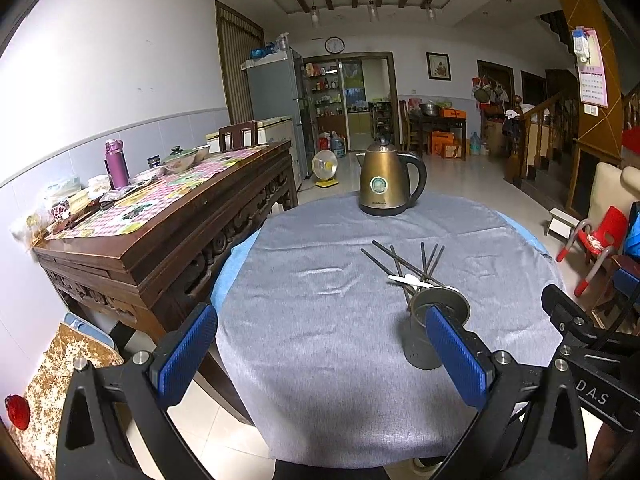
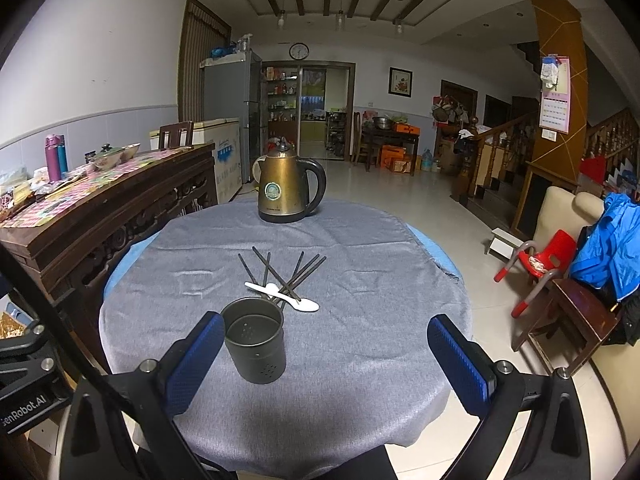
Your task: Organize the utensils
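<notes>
A dark metal utensil holder (image 2: 255,343) stands empty and upright on the grey-clothed round table (image 2: 360,280); it also shows in the left wrist view (image 1: 432,326). Behind it lie several dark chopsticks (image 2: 286,274) in a loose fan, also in the left wrist view (image 1: 404,266), and two white spoons (image 2: 298,302) partly under them. My left gripper (image 1: 322,354) is open and empty, its right finger in front of the holder. My right gripper (image 2: 326,360) is open and empty, the holder beside its left finger.
A bronze electric kettle (image 2: 286,188) stands at the table's far edge. A carved wooden sideboard (image 1: 160,224) with bottles and dishes runs along the left. A red child's chair (image 2: 540,264) and a wooden chair with a blue jacket stand to the right.
</notes>
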A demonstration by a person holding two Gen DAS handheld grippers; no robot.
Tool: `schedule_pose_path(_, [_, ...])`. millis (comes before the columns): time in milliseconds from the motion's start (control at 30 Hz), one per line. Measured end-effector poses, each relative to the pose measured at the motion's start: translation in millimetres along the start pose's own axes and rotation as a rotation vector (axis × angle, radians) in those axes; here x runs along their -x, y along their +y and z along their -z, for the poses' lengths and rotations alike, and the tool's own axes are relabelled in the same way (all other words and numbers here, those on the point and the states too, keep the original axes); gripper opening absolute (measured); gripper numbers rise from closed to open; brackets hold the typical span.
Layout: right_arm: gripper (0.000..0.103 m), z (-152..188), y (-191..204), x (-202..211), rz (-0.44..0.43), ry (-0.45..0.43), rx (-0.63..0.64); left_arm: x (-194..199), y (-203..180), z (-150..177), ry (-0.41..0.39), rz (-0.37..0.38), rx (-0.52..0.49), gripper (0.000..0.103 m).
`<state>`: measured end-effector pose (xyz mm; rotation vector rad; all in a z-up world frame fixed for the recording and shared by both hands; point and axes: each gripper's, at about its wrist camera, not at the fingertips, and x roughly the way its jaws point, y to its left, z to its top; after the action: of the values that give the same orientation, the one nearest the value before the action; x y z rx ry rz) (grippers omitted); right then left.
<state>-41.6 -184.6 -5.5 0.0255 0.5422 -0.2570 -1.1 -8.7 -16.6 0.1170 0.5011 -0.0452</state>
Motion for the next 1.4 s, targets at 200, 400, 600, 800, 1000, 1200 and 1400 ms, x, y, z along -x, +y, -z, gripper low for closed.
schedule_pose_path(200, [0.103, 0.6, -0.1, -0.2, -0.001, 0.002, 0.0, -3.6, -1.0, 3.2, -0.026, -0.01, -0.018, 0.103])
schedule_pose_path(400, [0.103, 3.2, -3.4, -4.8, -0.01, 0.017, -0.013, -15.6, 1.5, 6.4, 0.008, 0.005, 0.003, 0.103])
schedule_pose_path(600, [0.103, 4.9, -22.8, -25.5, -0.03, 0.055, -0.064, -47.7, 13.0, 4.2, 0.068, 0.006, 0.057, 0.103])
schedule_pose_path(800, [0.103, -4.1, -53.1, -65.4, -0.113, 0.113, -0.117, -94.1, 23.2, -1.7, 0.166, 0.031, 0.113, 0.103])
schedule_pose_path(1000, [0.099, -14.5, -73.1, -122.1, -0.222, 0.155, -0.17, -158.1, 29.9, -4.9, 0.271, 0.103, 0.174, 0.103])
schedule_pose_path(1200, [0.073, -16.8, -73.0, -194.4, -0.364, 0.222, -0.182, -228.3, 20.8, -8.5, 0.35, 0.192, 0.178, 0.095])
schedule_pose_path(1400, [0.054, -38.7, -58.9, -273.6, -0.507, 0.293, -0.139, -294.5, 0.2, -15.9, 0.454, 0.375, 0.247, 0.077])
